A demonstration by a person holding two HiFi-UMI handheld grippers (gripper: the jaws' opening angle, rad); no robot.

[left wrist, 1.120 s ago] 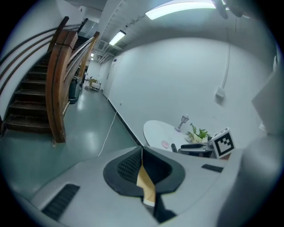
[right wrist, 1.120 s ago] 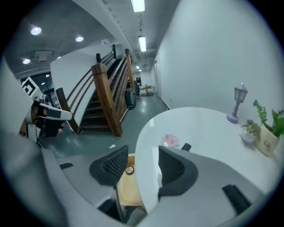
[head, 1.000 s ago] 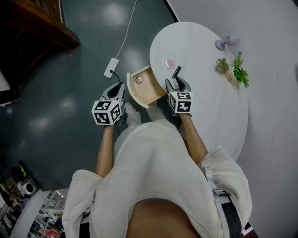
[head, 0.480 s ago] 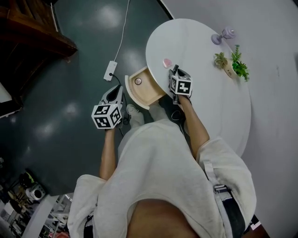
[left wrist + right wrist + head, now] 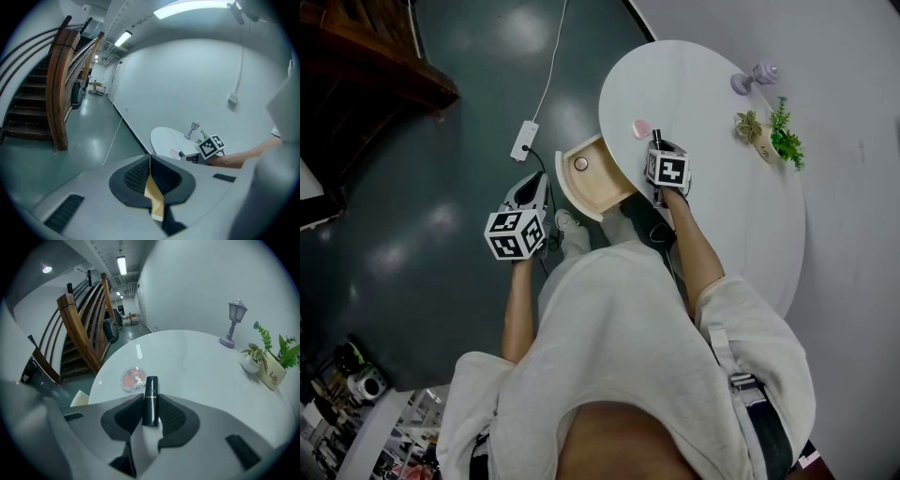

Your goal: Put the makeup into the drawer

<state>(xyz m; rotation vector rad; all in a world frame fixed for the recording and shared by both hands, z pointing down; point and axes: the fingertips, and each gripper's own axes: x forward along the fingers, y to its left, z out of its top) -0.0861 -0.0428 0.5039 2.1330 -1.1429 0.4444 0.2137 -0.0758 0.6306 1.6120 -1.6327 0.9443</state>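
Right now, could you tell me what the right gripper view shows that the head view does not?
Only the right gripper view shows how the right tool, whose jaws have just been closing, presses on the black lipstick tube. Only the head view shows the left tool and the white power strip on the floor. Both show the round white table, the round pink compact and the lilac lamp ornament.

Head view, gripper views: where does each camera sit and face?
Head view: on the person's head, facing steeply down; table, open drawer, torso, arms, left claw, right claw.
Left gripper view: on the shut left claw, facing across the floor to the table; right forearm shows.
Right gripper view: on the right claw, jaws just closing on the lipstick, facing across the tabletop.
Shared: all three show the pink compact.
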